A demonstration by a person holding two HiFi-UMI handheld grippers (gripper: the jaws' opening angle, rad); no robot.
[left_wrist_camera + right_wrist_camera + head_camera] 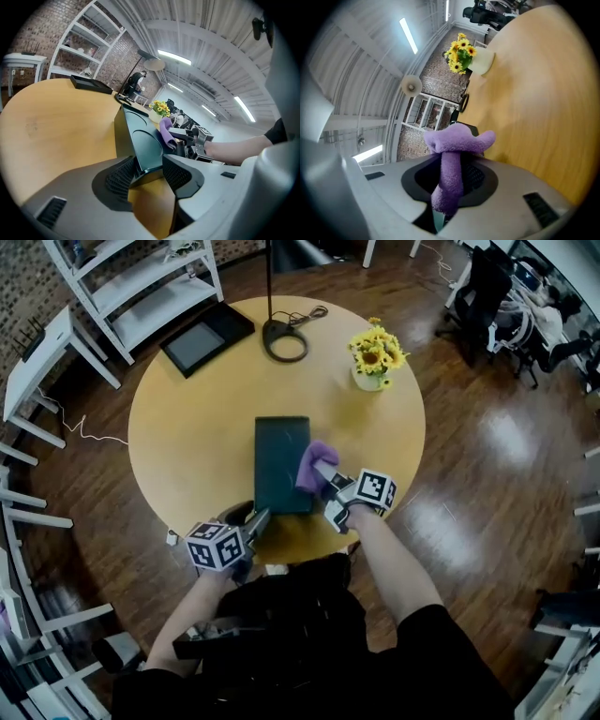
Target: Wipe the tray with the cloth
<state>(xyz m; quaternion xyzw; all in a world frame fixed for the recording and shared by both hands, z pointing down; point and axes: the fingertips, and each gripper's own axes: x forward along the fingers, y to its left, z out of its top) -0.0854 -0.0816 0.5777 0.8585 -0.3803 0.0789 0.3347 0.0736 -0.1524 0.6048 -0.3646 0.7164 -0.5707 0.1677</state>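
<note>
A dark green rectangular tray [279,460] lies in the middle of the round wooden table [178,427]. My left gripper [258,519] is at the tray's near left corner. In the left gripper view its jaws are closed on the tray's [145,140] near edge, and the left gripper [149,171] holds that rim. My right gripper [323,474] is shut on a purple cloth [314,465], which rests on the tray's right side. In the right gripper view the cloth [454,154] is pinched between the right gripper's [450,180] pads and bunches out past them.
A white vase of yellow flowers [377,357] stands at the table's far right. A lamp base with its cord [285,338] and a black flat device [207,337] sit at the far edge. White shelving [141,282] stands beyond the table. Office chairs [487,287] are at the far right.
</note>
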